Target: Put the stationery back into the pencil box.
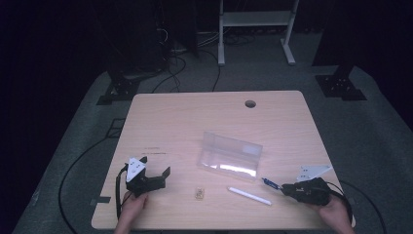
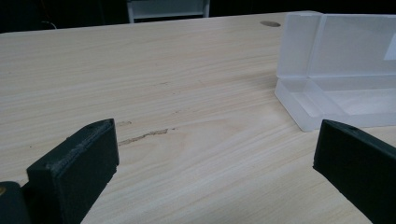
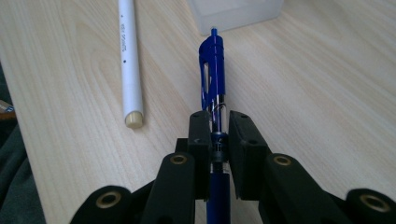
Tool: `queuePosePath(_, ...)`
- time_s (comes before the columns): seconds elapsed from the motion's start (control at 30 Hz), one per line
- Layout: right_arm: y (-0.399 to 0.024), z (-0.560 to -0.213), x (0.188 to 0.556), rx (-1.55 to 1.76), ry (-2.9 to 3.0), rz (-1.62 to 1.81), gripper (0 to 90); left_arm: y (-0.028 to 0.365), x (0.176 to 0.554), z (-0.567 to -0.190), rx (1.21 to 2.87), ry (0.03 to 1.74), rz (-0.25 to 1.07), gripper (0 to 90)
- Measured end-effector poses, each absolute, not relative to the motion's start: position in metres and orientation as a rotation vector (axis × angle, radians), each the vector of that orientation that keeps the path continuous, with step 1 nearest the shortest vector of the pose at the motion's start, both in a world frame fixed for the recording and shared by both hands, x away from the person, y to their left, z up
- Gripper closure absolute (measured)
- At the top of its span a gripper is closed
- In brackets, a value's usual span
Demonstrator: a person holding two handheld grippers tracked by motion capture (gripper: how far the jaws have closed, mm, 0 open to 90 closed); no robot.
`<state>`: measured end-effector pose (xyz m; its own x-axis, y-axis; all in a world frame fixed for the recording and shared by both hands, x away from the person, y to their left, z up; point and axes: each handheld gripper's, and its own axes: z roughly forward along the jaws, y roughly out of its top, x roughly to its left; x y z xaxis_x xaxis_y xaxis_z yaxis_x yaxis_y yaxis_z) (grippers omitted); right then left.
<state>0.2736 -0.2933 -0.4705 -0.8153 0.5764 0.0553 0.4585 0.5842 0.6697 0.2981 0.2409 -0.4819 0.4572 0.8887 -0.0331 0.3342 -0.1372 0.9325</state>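
My right gripper [image 3: 218, 133] pinches the blue pen [image 3: 212, 70] along its length, so it may slip or catch the clear case [image 1: 229, 157]. My left gripper [image 1: 153, 171] rests spread on the counter [image 1: 195, 117]

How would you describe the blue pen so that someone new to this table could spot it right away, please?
Start at the clear plastic box standing open in the middle of the wooden table. Just off its near right corner, the right gripper is shut on the blue pen. Unlike the white pen lying loose beside it, it is blue with a clear barrel and held in the jaws.
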Motion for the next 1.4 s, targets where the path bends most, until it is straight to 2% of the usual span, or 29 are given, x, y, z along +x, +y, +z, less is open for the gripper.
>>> queuePosePath(0.77,-0.265,-0.445,0.295,0.79,2.653,1.112,79.2,0.241,0.298,-0.482,1.695,1.062,0.69,0.0)
queuePosePath(1.4,-0.223,-0.425,0.326,0.701,2.714,1.108,79.2,0.242,0.298,-0.482,1.688,1.067,0.687,0.0)
